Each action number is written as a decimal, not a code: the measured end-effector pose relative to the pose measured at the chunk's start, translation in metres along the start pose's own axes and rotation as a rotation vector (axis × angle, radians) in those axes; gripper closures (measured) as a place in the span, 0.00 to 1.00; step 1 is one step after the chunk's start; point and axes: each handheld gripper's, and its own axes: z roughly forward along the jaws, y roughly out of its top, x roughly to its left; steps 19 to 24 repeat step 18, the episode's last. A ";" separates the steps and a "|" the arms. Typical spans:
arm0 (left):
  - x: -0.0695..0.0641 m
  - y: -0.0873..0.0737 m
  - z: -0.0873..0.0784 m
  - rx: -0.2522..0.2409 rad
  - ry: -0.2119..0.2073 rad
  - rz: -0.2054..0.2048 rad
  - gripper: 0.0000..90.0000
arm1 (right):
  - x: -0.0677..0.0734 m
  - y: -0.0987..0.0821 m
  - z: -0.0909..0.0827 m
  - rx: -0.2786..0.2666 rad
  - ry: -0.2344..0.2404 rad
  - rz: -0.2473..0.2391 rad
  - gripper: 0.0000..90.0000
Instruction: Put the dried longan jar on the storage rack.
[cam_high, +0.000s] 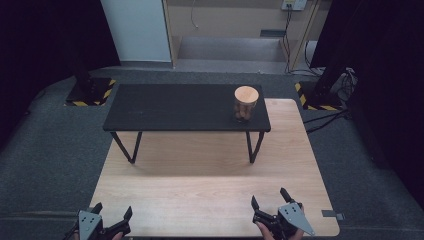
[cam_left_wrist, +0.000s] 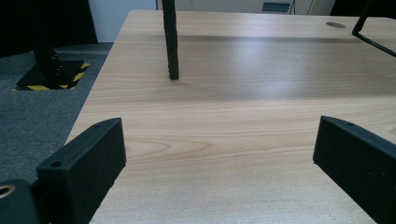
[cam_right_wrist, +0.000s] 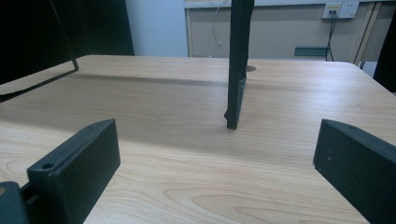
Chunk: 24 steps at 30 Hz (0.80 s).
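A clear jar with a round wooden lid (cam_high: 246, 102) stands upright on the right end of a black raised shelf (cam_high: 170, 107), which rests on a light wooden table (cam_high: 210, 185). My left gripper (cam_high: 112, 211) is at the table's near left corner, open and empty. My right gripper (cam_high: 270, 197) is at the near right edge, open and empty too. In the left gripper view my left gripper (cam_left_wrist: 218, 154) has its jaws wide apart over bare wood, facing a black shelf leg (cam_left_wrist: 171, 42). In the right gripper view my right gripper (cam_right_wrist: 215, 156) is spread wide before another leg (cam_right_wrist: 237, 70).
The shelf stands on thin black legs (cam_high: 254, 148) with open table surface beneath and in front. Grey carpet (cam_high: 55, 150) surrounds the table. Black stands with yellow-striped bases (cam_high: 90, 92) flank the far side. A wall socket with cables (cam_right_wrist: 338, 10) is behind.
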 end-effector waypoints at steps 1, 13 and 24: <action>0.000 0.000 0.000 0.000 0.000 0.000 0.01 | 0.000 0.000 0.000 0.000 0.000 0.001 0.01; 0.000 0.000 0.000 -0.002 -0.003 0.000 0.01 | -0.003 -0.001 -0.003 0.001 -0.003 0.020 0.01; 0.001 -0.001 -0.001 -0.007 -0.004 -0.001 0.01 | -0.002 0.000 -0.006 -0.003 0.003 0.026 0.01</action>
